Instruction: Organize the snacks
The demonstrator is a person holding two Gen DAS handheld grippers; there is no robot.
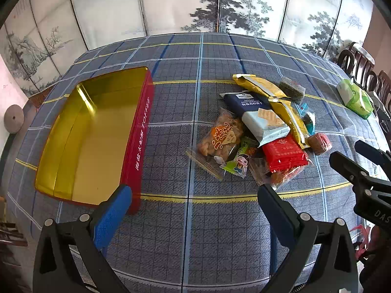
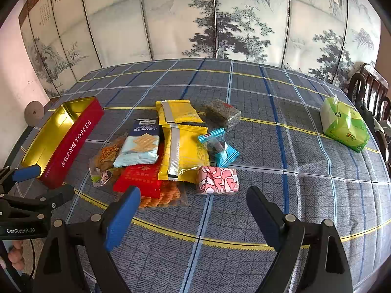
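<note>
Two hand-held grippers hover wide open over a table with a pile of snacks and a tin.

The left gripper [image 1: 194, 193] and right gripper [image 2: 193, 195] both hold nothing, fingers spread apart. The snacks [image 2: 171, 151] lie heaped mid-table on a blue checked tablecloth [image 2: 268, 146]. An open red and gold tin [image 1: 97, 134] sits left of them, apart. A green tissue pack [image 2: 344, 127] lies far right.

Glossy metal tin [image 1: 88, 134] gleaming gold inside; shiny plastic snack wrappers [image 2: 182, 151] catching light; matt woven cloth [image 2: 268, 171] covering counter.
</note>
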